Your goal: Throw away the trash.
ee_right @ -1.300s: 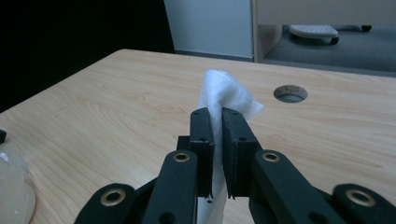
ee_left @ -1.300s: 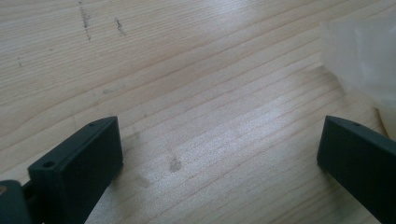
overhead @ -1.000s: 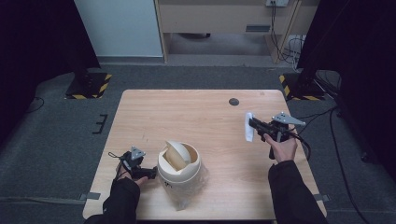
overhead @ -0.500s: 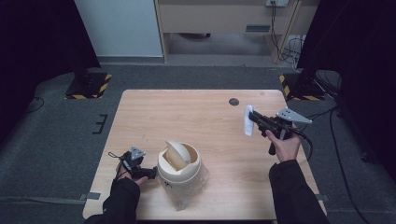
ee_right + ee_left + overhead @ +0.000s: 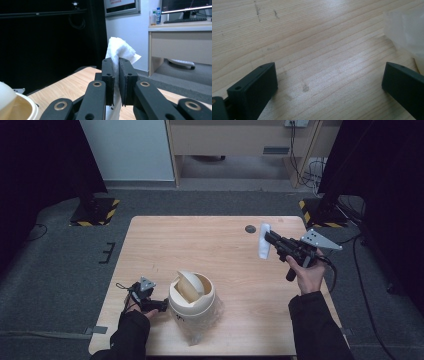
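My right gripper (image 5: 269, 238) is held above the table's far right part, shut on a white paper tissue (image 5: 263, 243). In the right gripper view the tissue (image 5: 119, 52) sticks up between the closed jaws of that gripper (image 5: 116, 80). A cream bin with a swing lid (image 5: 190, 298) stands near the front edge, on a clear plastic bag. My left gripper (image 5: 161, 305) rests low on the table just left of the bin. In the left gripper view its fingers (image 5: 254, 87) stand wide apart over bare wood, and the plastic bag (image 5: 407, 30) shows at the upper right.
The wooden table (image 5: 210, 250) has a small dark round hole (image 5: 250, 229) near its far right edge. Beyond the table are a grey carpet floor, a wooden desk (image 5: 240, 140) and yellow-black striped stand bases (image 5: 95, 210).
My right gripper has risen and moved slightly away from me with the tissue in it. The left gripper and the bin have stayed put.
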Tool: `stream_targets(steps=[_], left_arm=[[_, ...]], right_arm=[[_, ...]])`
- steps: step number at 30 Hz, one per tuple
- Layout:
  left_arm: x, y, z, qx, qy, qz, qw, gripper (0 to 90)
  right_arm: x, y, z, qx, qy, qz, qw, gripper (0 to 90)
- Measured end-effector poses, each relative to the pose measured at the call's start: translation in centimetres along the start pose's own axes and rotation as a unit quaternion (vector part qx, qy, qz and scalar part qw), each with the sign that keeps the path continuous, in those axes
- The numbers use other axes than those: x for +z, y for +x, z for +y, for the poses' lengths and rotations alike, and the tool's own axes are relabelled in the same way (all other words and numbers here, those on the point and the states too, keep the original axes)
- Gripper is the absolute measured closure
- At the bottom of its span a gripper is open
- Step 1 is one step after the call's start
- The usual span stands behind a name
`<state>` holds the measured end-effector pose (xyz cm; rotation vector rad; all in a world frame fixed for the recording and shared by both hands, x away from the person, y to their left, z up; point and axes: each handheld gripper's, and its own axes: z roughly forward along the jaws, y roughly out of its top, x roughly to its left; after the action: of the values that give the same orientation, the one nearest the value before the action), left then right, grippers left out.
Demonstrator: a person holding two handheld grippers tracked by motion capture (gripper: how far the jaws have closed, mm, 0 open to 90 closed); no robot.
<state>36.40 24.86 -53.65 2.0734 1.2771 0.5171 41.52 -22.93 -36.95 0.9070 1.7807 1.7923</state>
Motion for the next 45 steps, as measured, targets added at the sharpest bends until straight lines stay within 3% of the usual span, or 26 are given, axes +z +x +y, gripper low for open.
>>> stream_targets(steps=[8,23,28,35,45], left_arm=[[0.0,0.0,0.0,0.0,0.0,0.0,1.0,0.0],[0.0,0.0,0.0,0.0,0.0,0.0,1.0,0.0],[0.0,0.0,0.0,0.0,0.0,0.0,1.0,0.0],[0.0,0.0,0.0,0.0,0.0,0.0,1.0,0.0],[0.0,0.0,0.0,0.0,0.0,0.0,1.0,0.0]], right_arm=[[0.1,1.4,1.0,-0.005,-0.019,0.019,0.9996,83.6],[0.9,4.1,1.7,-0.025,-0.022,0.062,0.9975,83.6],[1.5,5.0,1.5,-0.014,-0.024,0.083,0.9961,83.6],[2.0,5.5,1.1,-0.004,-0.024,0.094,0.9953,83.6],[3.1,6.7,1.6,-0.018,-0.021,0.108,0.9938,83.6]])
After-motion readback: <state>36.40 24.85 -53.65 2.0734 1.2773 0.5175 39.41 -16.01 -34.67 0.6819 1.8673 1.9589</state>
